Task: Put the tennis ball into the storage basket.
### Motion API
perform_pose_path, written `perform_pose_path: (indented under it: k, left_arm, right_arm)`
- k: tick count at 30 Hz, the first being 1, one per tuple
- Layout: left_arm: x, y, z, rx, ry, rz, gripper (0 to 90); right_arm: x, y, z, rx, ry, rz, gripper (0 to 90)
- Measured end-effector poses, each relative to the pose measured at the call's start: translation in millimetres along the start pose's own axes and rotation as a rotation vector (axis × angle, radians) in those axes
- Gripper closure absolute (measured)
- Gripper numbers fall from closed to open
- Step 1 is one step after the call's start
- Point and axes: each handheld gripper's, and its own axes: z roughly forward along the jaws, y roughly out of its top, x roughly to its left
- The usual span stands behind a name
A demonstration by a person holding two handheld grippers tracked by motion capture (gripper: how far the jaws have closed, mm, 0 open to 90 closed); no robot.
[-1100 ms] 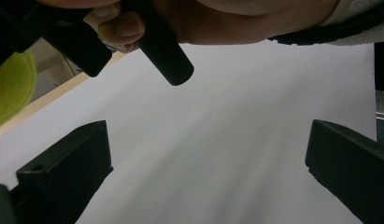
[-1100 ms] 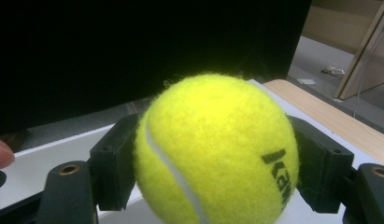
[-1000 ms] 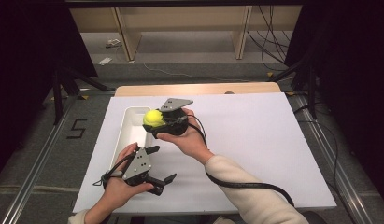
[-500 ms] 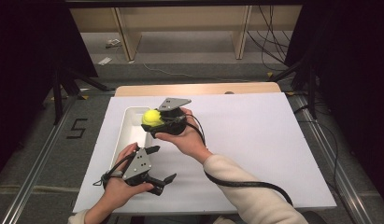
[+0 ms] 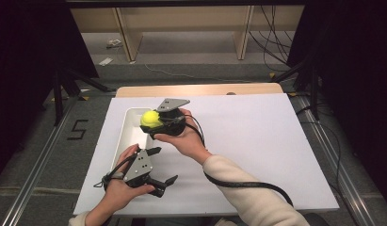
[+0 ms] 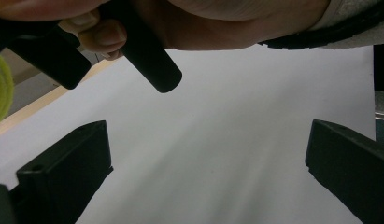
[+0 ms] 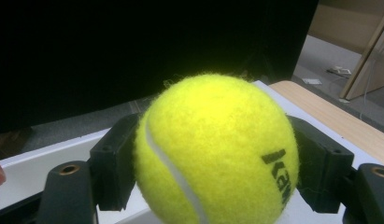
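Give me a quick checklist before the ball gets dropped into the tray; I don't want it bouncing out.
1. Grip: right gripper shut on the tennis ball, a jaw on each side: ok.
2. Ball over the white tray: ok, it hangs above the far end.
3. Tray free of other things: ok where visible.
4. Left gripper out of the way: ok, open, beside the tray's near end over the white sheet.
5. Height of ball above tray floor: cannot tell.
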Motion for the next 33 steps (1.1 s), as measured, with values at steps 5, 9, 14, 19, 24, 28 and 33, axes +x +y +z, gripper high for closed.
perform_pose_path:
  k: [5,9,14,19,24,28,33]
  left_arm:
    - [0.0,-0.1,0.0,0.001,0.000,0.000,0.0]
    - [0.0,-0.1,0.0,0.001,-0.001,0.000,0.0]
    - [-0.3,-0.1,0.1,0.001,-0.001,0.000,0.0]
    - [-0.3,-0.2,0.2,0.002,-0.002,-0.001,0.0]
    - [-0.4,-0.2,0.2,0.002,-0.002,0.000,0.0]
    - [-0.5,-0.2,0.1,0.002,-0.003,0.000,0.0]
    - [-0.6,-0.2,0.3,0.003,-0.003,0.002,0.0]
  right_arm:
    - [0.7,1.6,1.1,0.003,0.006,0.002,26.7]
    - [1.2,1.4,2.4,0.001,0.004,0.000,26.7]
    - [0.9,0.9,3.5,0.006,0.007,0.001,26.7]
    - [1.1,1.9,5.0,0.004,0.007,-0.001,26.7]
    - [1.7,3.1,7.0,0.005,0.013,-0.001,26.7]
    - [2.3,3.2,8.7,0.010,0.015,-0.003,26.7]
    - [2.8,3.4,10.9,0.013,0.018,-0.002,26.7]
